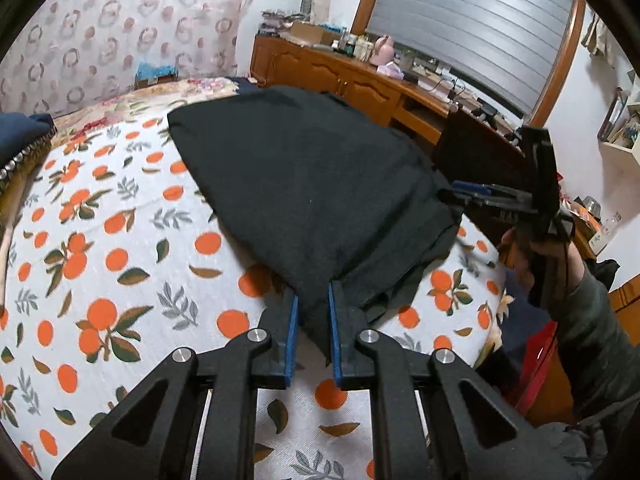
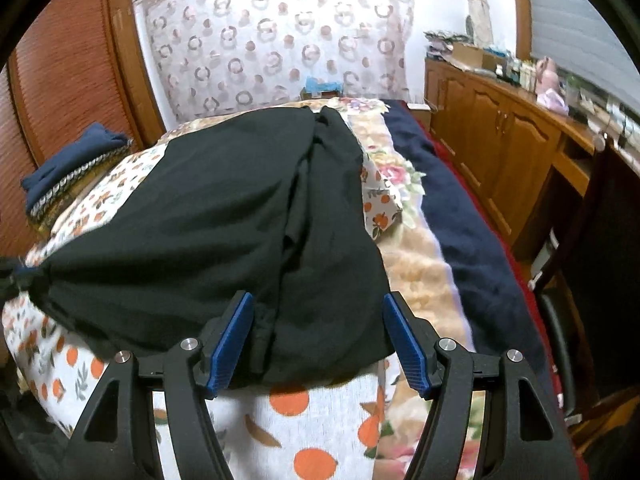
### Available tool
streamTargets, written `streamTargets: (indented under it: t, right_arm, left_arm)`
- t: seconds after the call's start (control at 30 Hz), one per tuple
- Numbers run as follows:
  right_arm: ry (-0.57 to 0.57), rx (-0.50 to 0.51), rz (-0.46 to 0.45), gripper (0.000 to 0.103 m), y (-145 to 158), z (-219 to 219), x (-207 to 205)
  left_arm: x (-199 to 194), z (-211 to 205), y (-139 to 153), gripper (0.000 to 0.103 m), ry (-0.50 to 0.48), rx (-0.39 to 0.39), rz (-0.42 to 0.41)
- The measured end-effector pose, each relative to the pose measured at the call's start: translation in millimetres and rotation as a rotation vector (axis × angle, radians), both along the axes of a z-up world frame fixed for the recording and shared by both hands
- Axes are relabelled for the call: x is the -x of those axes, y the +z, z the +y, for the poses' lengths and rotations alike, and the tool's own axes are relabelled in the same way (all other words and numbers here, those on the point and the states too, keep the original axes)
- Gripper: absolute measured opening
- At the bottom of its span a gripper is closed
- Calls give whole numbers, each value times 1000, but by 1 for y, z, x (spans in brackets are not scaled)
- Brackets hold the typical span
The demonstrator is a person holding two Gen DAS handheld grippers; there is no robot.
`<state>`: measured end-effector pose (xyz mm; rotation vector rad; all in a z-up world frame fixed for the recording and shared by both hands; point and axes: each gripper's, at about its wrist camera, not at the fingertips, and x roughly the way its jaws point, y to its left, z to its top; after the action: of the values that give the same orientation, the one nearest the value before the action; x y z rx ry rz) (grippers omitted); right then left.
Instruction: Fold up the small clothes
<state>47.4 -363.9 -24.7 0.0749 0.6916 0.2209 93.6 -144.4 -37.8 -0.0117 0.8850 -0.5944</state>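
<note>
A black garment [image 1: 304, 176] lies spread on the orange-print bed sheet [image 1: 100, 240]. My left gripper [image 1: 311, 292] is shut on its near corner, and the cloth bunches between the blue pads [image 1: 293, 320]. That corner is drawn taut toward the left edge of the right wrist view. My right gripper [image 2: 318, 298] is open wide over the garment's [image 2: 224, 216] other near corner, with the hem lying between and under its pads [image 2: 236, 340], untouched. In the left wrist view the right gripper [image 1: 460, 194] sits at the garment's right edge, held by a hand [image 1: 532, 248].
A folded dark blue cloth [image 2: 72, 152] lies at the far left of the bed. A navy blanket [image 2: 460, 220] runs along the bed's right side. Beyond it stand a cluttered wooden cabinet [image 2: 500, 140] and a dark chair [image 2: 600, 240]. The orange-print sheet [image 2: 328, 408] shows near me.
</note>
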Motion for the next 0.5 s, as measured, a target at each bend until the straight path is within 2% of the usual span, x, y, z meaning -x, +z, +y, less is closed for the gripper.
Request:
streamTargets:
  t: [0.1, 0.2, 0.5]
  right_arm:
    - [29, -34, 15, 69, 1, 4, -5]
    - [63, -24, 15, 69, 2, 12, -7]
    - [58, 185, -28, 69, -5, 26, -2]
  left_arm:
    - [0, 0, -2, 14, -1, -3, 4]
    - [0, 0, -2, 14, -1, -8, 2]
    - [1, -3, -6, 14, -12, -8, 7]
